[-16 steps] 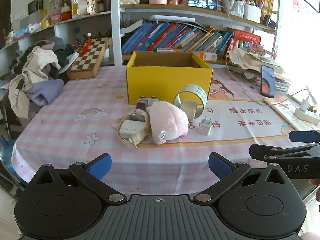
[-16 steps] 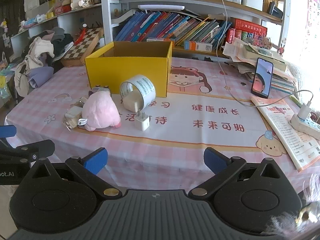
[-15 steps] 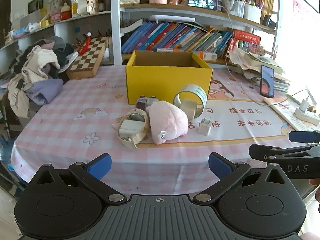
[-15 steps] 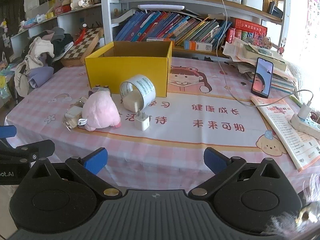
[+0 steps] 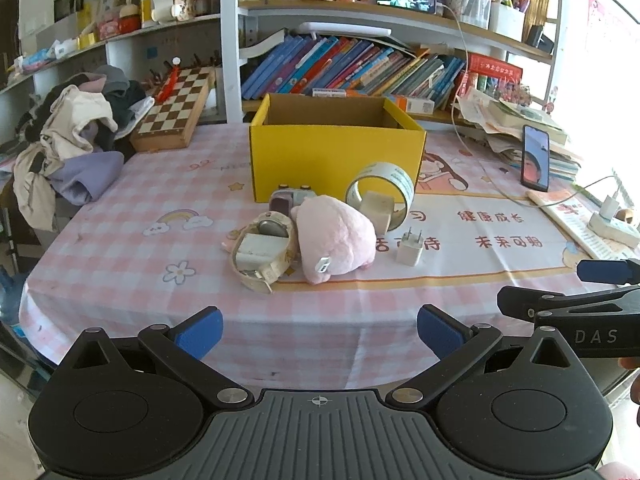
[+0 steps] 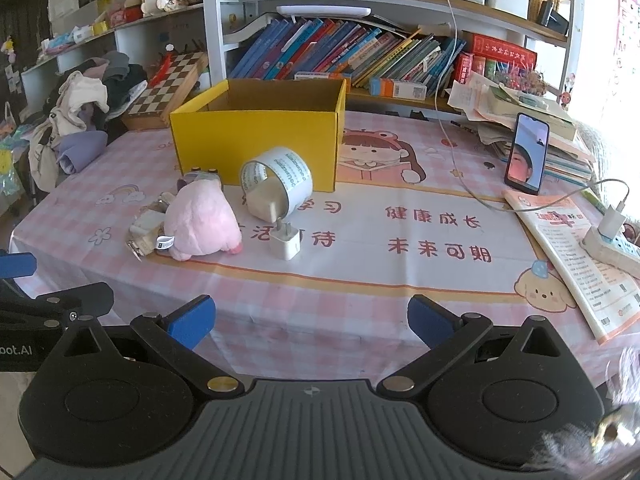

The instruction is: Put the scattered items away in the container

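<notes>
1. Yellow box (image 5: 336, 160) sits open-topped mid-tabletop (image 5: 120, 240), in front of the bookshelf (image 5: 352, 68). What's inside can't be made out.
2. Scattered items cluster just in front of the box: pink plush (image 5: 336, 238) centre, with a small lilac gadget (image 5: 286, 200) behind it, close to the box wall.
3. Tape roll (image 5: 380, 194) on its side to the plush's right, with a white block (image 5: 378, 212) in its opening.
4. White plug adapter (image 5: 409, 249) stands prongs-up just right of the plush, apart from the roll.
5. Left of the plush, touching it: a beige loop holding a white block and a round metal piece (image 5: 264, 250).
6. Left tongs (image 5: 320, 330) hang over the near tabletop edge, spread wide, nothing between the pads, well short of the cluster.
7. Right tongs (image 6: 310, 320) same: wide apart, nothing gripped, over the near edge.
8. Periphery: clothes pile (image 5: 68, 140) and chessboard (image 5: 172, 112) far left; phone (image 6: 526, 154), booklet (image 6: 576, 264) and power strip (image 6: 612, 248) on the right.
</notes>
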`<state>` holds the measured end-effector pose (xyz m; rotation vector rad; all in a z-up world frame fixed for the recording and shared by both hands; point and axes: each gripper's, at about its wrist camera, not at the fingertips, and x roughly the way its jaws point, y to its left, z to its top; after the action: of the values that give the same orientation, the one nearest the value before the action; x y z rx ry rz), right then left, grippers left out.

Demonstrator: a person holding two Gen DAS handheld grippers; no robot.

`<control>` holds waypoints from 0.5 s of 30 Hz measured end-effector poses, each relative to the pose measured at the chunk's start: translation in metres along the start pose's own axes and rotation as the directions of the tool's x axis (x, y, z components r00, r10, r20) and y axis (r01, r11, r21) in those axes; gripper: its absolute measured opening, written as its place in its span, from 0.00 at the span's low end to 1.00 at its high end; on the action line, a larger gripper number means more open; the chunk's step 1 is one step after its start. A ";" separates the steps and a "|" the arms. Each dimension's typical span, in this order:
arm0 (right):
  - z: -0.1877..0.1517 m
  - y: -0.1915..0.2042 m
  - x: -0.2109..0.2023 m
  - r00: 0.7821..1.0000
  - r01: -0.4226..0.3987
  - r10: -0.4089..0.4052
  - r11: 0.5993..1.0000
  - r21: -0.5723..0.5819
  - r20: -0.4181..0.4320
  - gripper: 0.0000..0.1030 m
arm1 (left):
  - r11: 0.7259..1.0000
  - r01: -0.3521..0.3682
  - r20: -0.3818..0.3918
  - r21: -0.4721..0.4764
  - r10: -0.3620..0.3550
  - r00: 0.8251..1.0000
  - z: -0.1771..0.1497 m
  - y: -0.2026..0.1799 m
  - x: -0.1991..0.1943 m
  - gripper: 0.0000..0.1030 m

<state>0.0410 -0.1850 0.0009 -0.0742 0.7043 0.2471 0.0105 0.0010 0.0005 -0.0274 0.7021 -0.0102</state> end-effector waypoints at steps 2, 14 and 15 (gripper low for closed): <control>0.000 0.000 0.000 1.000 -0.001 0.001 1.000 0.001 -0.001 1.00 | 1.000 0.000 0.001 0.003 0.000 1.000 0.000 0.000 0.000 1.00; -0.001 -0.004 0.000 1.000 -0.003 0.003 1.000 0.004 -0.012 1.00 | 1.000 0.029 0.003 -0.008 -0.029 1.000 0.001 0.001 0.001 1.00; -0.001 -0.004 0.001 1.000 0.001 -0.001 1.000 0.003 -0.014 1.00 | 0.999 0.034 0.004 -0.009 -0.034 0.999 0.000 0.000 0.001 1.00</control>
<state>0.0417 -0.1892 -0.0008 -0.0732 0.7184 0.2447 0.0119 0.0014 -0.0001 -0.0479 0.6976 -0.0394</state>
